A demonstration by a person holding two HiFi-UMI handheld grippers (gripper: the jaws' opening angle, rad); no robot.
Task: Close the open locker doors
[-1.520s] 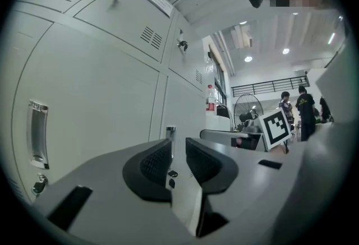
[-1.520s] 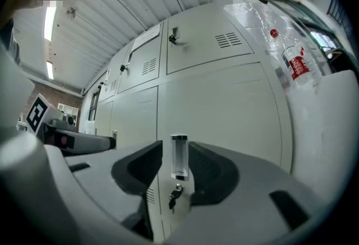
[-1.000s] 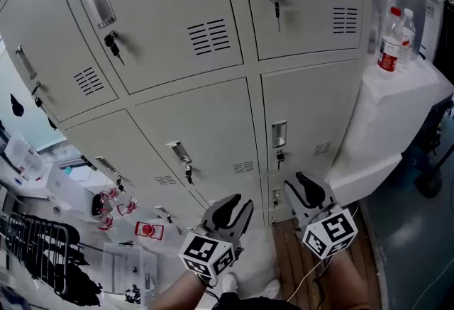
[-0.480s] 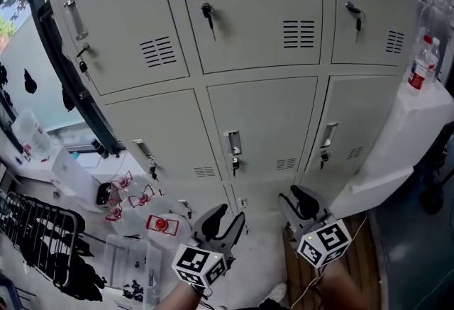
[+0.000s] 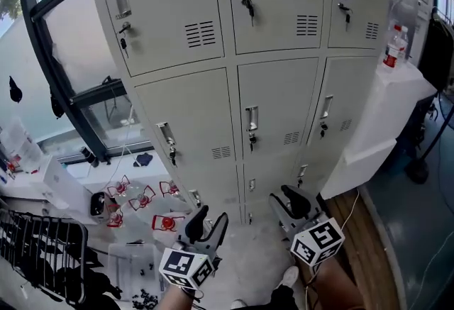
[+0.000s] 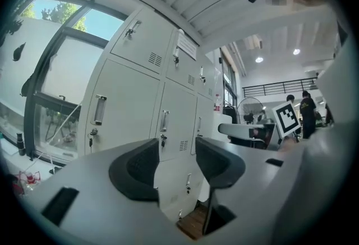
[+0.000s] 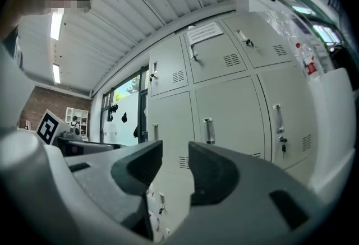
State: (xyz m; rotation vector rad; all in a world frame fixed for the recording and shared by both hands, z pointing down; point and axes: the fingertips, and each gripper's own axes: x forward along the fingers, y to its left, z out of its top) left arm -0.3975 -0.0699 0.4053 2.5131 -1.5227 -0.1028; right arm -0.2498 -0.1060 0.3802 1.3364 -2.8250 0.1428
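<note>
Beige sheet-metal locker doors (image 5: 277,103) seen shut, flat, long axis upright; louvred vents (image 5: 201,33), chrome handles (image 5: 251,118). Left gripper (image 5: 211,216) jaws just opened wider, nothing between. Right gripper (image 5: 281,196) held parted, empty.

Bare floor (image 5: 250,259) lies ahead of the right gripper (image 5: 287,199), up to the lockers (image 5: 277,110). A white counter (image 5: 383,113) blocks its right side.

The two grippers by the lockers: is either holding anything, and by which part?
Nothing is held. The jaws of the left gripper have just been opening, those of the right gripper stand apart; only air between each pair.
</note>
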